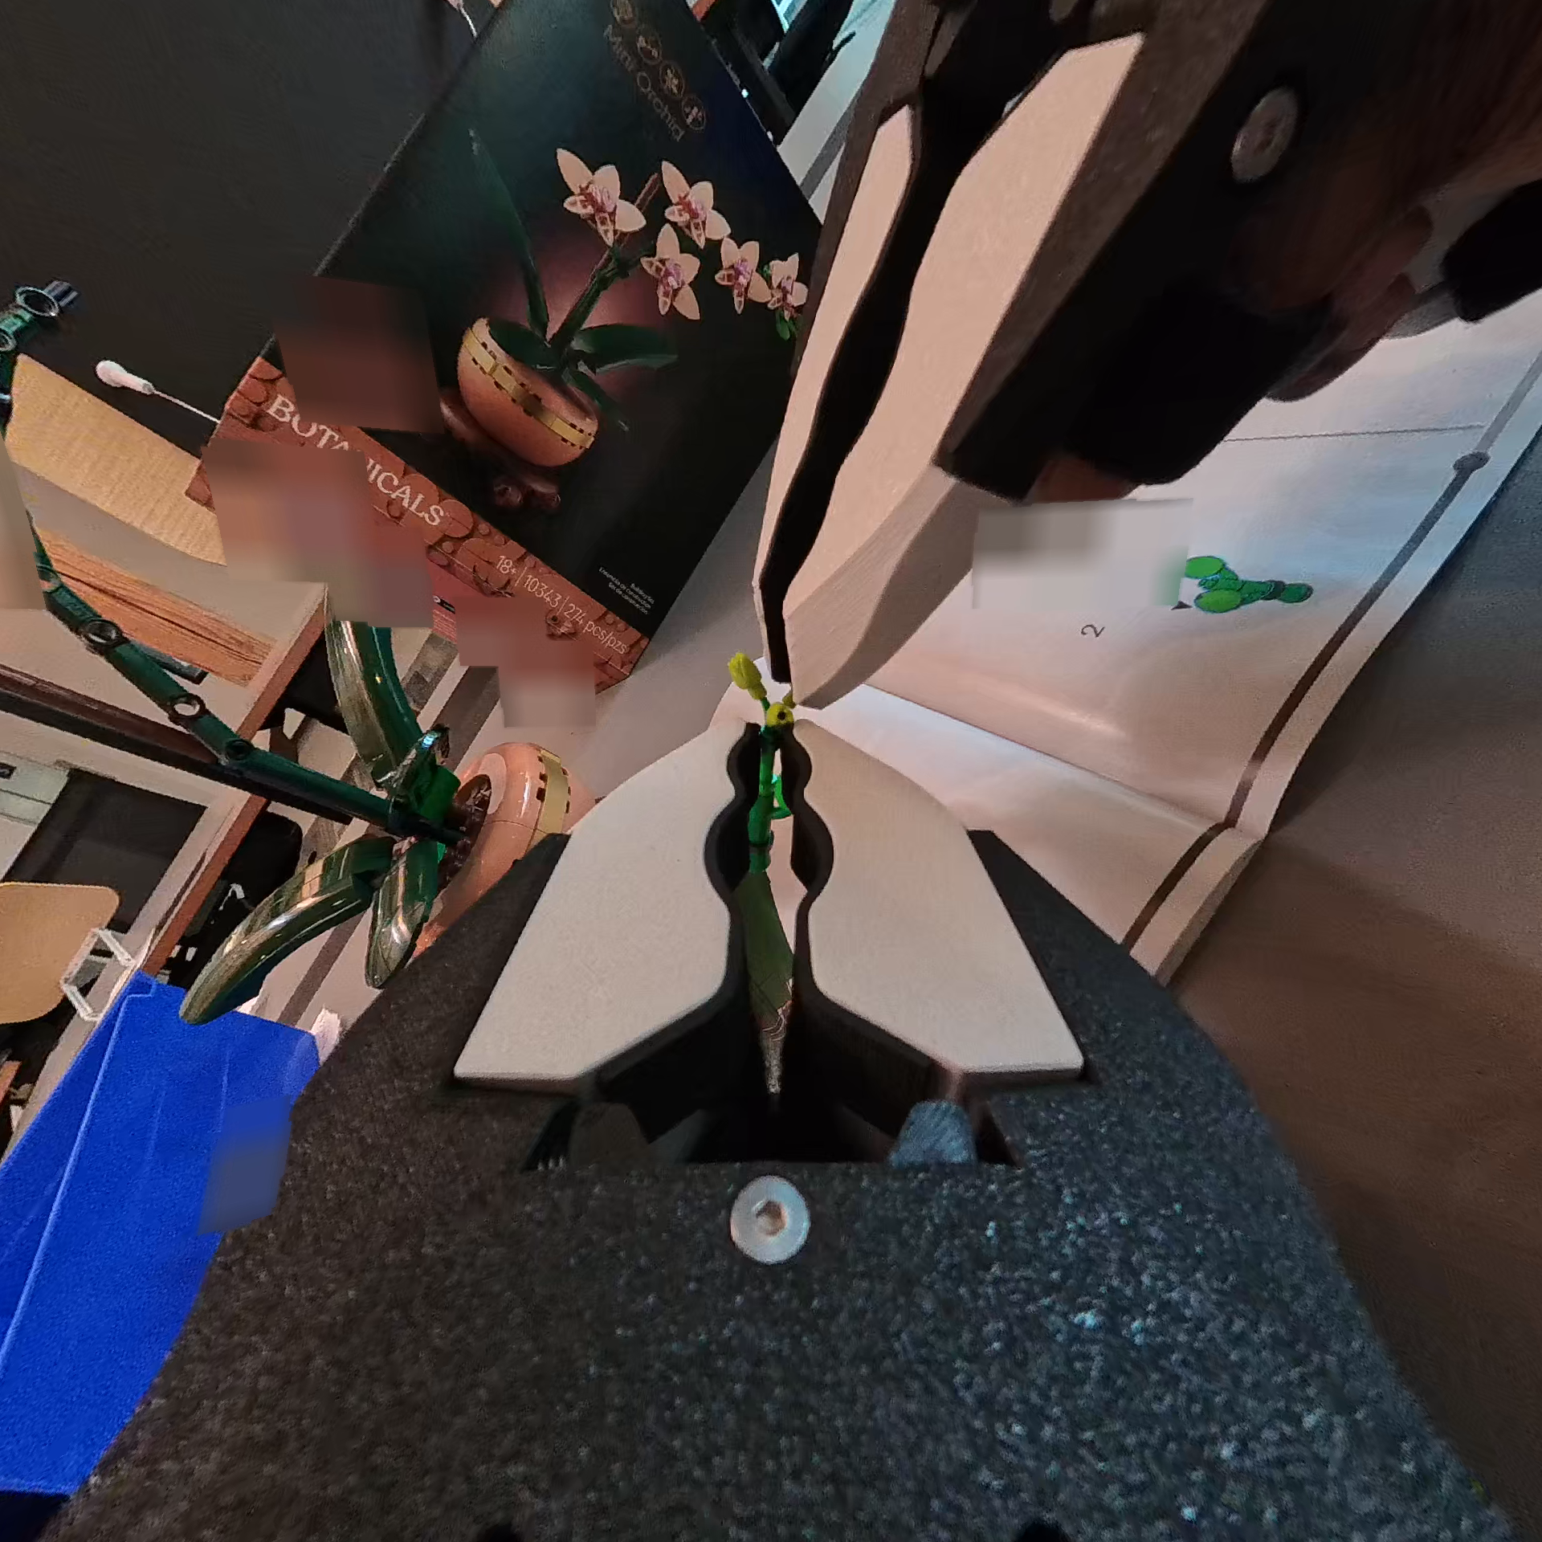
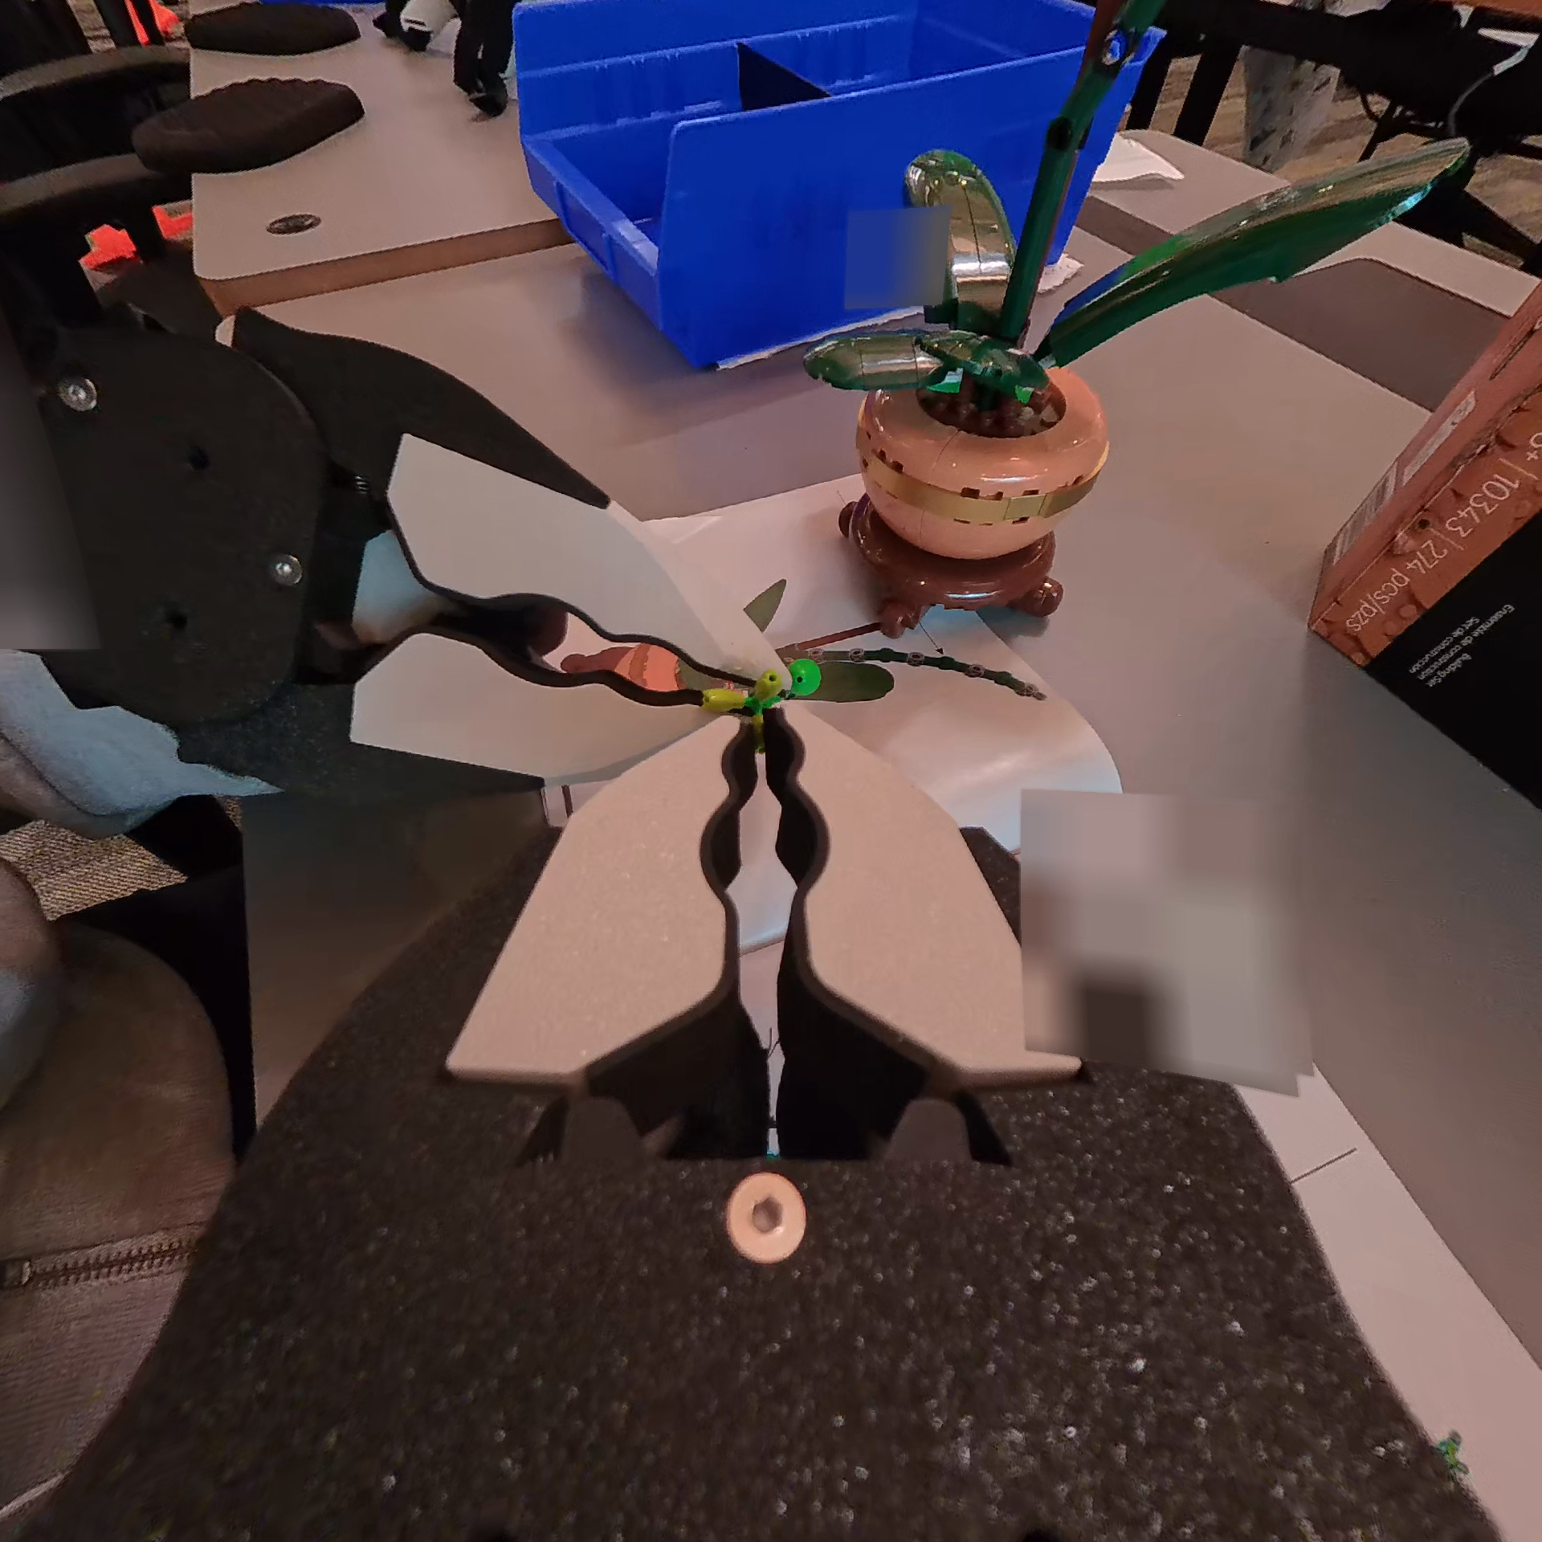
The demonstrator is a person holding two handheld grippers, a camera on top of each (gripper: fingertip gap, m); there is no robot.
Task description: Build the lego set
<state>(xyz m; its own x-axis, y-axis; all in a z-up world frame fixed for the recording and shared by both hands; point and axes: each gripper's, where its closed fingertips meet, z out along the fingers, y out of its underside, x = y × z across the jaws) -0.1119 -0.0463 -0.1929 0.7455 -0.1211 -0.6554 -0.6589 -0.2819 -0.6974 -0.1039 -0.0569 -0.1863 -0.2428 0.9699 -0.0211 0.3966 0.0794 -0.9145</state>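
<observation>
L gripper (image 1: 772, 734): fingers nearly pressed together, a thin bright-green stem piece (image 1: 766, 793) pinched between them, running lengthwise down the wavy slot. The stem's top, w/ yellow-green buds (image 1: 745, 672), sticks out just past the fingertips.

R gripper (image 2: 763, 724): fingers drawn in close at the tips, only a narrow wavy gap left behind them; a small yellow-green bit is nipped right at the tips. In the R wrist view the L gripper (image 2: 772, 676) is seen coming in from the left, tips meeting the R tips at the same small green-and-yellow piece (image 2: 755, 697). A round green knob (image 2: 803, 676) shows just beyond the meeting point. Whether the two bits are already joined can't be told.

Both grippers are held above an open instruction booklet (image 2: 1026, 751) on the grey table (image 2: 1210, 467). Beyond it, the partly built orchid (image 2: 980, 476) is stood: pink pot w/ gold band on a brown base, dark green leaves and a bare stem rising. A blue bin (image 2: 751, 209) is behind it; the set's box (image 1: 584, 334) is to the R, near the booklet.
</observation>
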